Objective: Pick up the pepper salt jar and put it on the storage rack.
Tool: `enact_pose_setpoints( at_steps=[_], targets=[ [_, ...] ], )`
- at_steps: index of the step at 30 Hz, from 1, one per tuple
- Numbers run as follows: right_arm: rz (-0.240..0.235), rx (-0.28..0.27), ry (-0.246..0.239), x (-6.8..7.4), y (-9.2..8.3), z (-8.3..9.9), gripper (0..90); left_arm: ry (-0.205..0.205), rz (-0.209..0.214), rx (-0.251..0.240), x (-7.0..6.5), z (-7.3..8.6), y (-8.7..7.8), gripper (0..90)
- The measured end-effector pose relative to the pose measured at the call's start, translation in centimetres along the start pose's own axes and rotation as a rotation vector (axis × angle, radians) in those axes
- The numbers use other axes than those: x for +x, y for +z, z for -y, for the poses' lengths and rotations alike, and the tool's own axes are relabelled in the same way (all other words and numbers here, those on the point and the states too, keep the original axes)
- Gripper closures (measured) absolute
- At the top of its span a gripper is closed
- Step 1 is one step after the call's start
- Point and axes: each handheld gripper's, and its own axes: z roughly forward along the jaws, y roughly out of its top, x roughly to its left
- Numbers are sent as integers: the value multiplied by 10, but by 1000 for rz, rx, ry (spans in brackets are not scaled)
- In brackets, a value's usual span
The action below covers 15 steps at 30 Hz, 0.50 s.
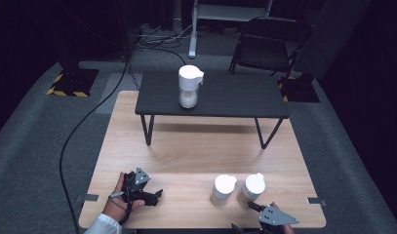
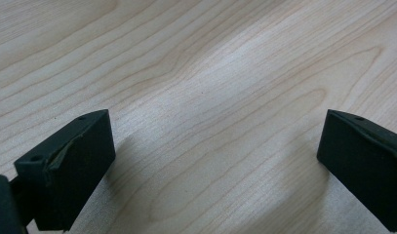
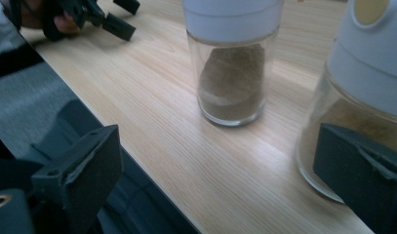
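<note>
High view first, from the left: my left gripper rests on the pale wooden table near its front left corner, held by a hand in a white sleeve, jaws pointing right along the front edge. In the left gripper view those jaws stand wide apart over bare wood grain, nothing between them.

Moving right, two clear glass jars with white dispenser lids and a brownish powder inside stand upright near the front edge, right of centre: the left jar and, just beside it but apart, the right jar.

My right gripper sits at the front edge just below the right jar, jaws pointing up the table at it. In the right gripper view its jaws are spread wide and grip nothing; the right jar lies in front of the right-hand jaw, so it is off to that side of the gap, not centred. The left jar stands farther off, ahead and slightly left. I judge the right gripper must shift toward its right-hand jaw before closing. It is far nearer than the left one.

Farther back, a low dark table carries a third similar jar near its left end. Beyond are grey carpet, cables and a black folding chair.
</note>
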Motion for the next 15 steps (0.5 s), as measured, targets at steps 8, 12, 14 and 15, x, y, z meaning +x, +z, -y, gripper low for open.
enact_pose_setpoints(
  at_steps=[8, 12, 14, 15],
  targets=[
    [38, 7, 24, 14, 11, -4, 30, 3, 2, -2, 0, 0, 0, 4],
    [53, 3, 50, 19, 17, -6, 32, 5, 4, -2, -1, 0, 0, 4],
    [65, 5, 59, 23, 20, -8, 37, 5, 4, -2, -1, 0, 0, 4],
    [61, 7, 64, 23, 22, -8, 37, 5, 5, -3, -1, 0, 0, 4]
  ],
)
